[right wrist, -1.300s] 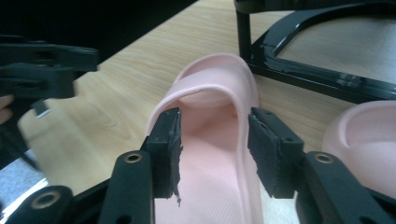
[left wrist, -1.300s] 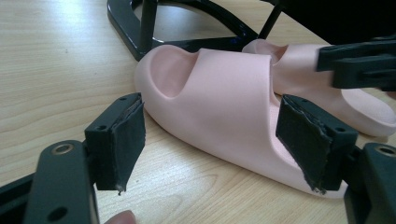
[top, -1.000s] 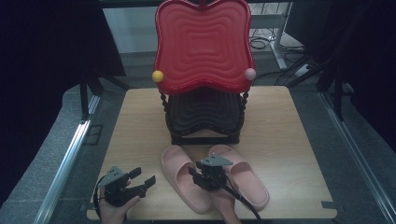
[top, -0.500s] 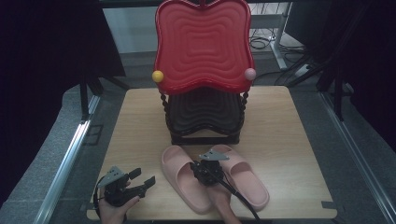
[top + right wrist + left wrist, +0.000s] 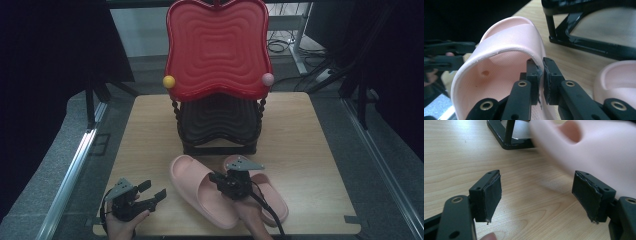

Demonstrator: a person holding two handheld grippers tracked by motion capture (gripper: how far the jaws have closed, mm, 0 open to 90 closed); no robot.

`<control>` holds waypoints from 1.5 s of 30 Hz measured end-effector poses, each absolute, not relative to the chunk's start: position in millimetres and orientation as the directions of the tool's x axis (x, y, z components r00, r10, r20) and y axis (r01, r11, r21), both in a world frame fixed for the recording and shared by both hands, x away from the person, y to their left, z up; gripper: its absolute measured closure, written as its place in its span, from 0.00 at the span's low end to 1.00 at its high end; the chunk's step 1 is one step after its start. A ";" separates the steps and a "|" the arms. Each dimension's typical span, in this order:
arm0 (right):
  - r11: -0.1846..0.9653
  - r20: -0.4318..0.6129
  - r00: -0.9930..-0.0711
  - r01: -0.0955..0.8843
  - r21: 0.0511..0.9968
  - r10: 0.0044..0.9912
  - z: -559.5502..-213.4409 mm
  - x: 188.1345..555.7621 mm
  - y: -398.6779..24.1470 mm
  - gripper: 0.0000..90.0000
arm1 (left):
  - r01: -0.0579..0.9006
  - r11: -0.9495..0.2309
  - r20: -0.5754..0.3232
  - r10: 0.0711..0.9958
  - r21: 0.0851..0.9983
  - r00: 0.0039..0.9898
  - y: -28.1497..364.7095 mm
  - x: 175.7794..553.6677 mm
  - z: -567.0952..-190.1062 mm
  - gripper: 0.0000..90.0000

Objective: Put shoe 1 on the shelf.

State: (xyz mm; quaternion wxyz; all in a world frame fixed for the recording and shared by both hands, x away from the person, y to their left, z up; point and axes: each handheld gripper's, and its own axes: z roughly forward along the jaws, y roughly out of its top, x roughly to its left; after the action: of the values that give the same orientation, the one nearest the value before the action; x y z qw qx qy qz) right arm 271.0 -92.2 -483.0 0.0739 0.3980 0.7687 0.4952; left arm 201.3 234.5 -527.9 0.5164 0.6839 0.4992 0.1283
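- The right gripper (image 5: 218,178) has its jaws closed on the strap edge of the left pink slipper (image 5: 200,192), which lies on the wooden table (image 5: 320,150) near its front edge.
- The right pink slipper (image 5: 272,197) lies just beside it, partly under the right hand (image 5: 250,212).
- The left gripper (image 5: 152,192) rests low near the table's front left, jaws spread wide, holding nothing.
- A red tray-topped stand (image 5: 217,47) with a black frame (image 5: 220,120) rises behind the slippers.
- No readable writing or brand marks appear on any of these things.
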 end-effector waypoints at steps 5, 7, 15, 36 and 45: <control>0.171 0.309 -0.693 0.531 0.830 0.652 -468.1 269.5 -106.9 0.93 | 0.555 0.030 -0.341 0.815 0.832 0.468 233.1 202.4 -529.9 0.26; 0.173 0.300 -0.701 0.518 0.838 0.647 -461.9 269.5 -110.8 0.93 | 0.557 0.026 -0.341 0.815 0.830 0.469 232.3 202.8 -530.8 0.26; 0.142 0.299 -0.737 0.470 0.871 0.607 -427.6 266.6 -120.8 0.93 | 0.558 0.028 -0.341 0.816 0.829 0.466 232.9 203.4 -531.6 0.26; 0.110 0.199 -0.790 0.318 0.942 0.581 -319.2 274.8 -119.9 0.94 | 0.568 0.027 -0.344 0.819 0.823 0.459 236.1 205.2 -534.2 0.26; 0.097 0.192 -0.796 0.299 0.949 0.574 -301.3 281.1 -112.7 0.94 | 0.567 0.034 -0.346 0.822 0.823 0.453 237.9 205.7 -534.5 0.26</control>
State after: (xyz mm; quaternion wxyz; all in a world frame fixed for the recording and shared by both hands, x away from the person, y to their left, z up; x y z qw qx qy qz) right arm 281.1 -112.7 -301.3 0.1141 0.2982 0.7317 0.6023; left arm 205.7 237.9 -534.5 0.5088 0.6838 0.5078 0.1250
